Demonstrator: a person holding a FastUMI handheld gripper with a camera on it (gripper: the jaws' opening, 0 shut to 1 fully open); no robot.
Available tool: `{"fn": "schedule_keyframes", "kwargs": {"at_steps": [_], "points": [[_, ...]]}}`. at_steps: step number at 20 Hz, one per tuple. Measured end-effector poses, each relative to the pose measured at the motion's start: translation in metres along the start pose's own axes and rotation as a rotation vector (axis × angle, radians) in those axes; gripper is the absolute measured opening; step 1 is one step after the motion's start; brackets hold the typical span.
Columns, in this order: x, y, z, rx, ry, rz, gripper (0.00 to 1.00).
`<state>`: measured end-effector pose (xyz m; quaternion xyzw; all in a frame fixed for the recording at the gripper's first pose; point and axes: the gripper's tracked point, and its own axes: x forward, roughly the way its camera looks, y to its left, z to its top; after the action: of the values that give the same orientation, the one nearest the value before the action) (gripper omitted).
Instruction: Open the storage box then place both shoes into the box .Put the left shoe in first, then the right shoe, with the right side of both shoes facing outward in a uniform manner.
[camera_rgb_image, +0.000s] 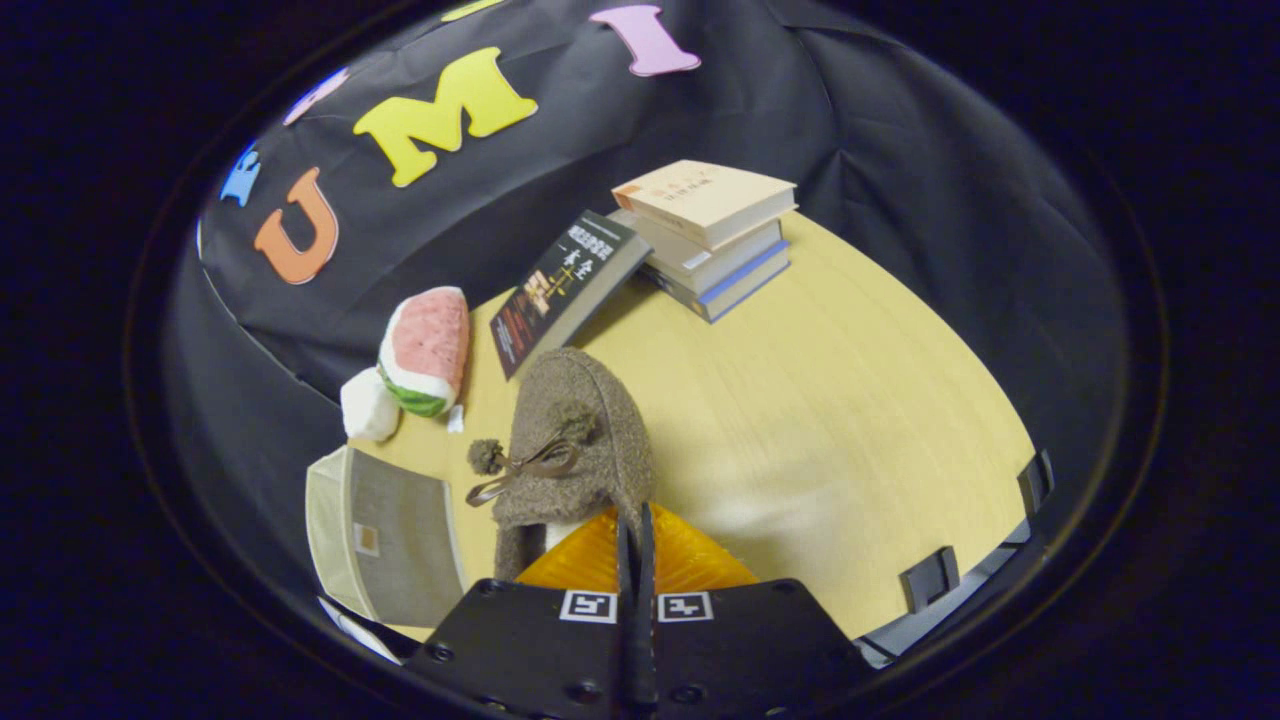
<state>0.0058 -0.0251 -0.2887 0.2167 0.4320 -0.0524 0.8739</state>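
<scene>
Fingers (636, 560), pressed together at lower centre, pinch 1 brown slipper's (575, 440) collar; this thin grip may let it slip or twist before reaching the grey storage box (385, 535), lower left.

Light falls evenly and fairly bright from above on the pale wooden table (850, 400), with a soft glare patch near its front. The leaning book (560, 290) throws a short shadow toward the book stack (710, 240). Fisheye distortion bows the table's edge and tilts everything. Focus is crisp mid-scene; the close-pressed gripper (636, 545) fingers look slightly soft.
</scene>
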Motion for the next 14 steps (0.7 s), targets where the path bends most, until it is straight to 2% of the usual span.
{"fn": "schedule_keyframes", "kwargs": {"at_steps": [7, 14], "points": [[-0.051, 0.143, -0.011, 0.021, -0.080, 0.096, 0.00], [-0.061, 0.256, -0.064, -0.006, -0.082, 0.145, 0.00]]}}
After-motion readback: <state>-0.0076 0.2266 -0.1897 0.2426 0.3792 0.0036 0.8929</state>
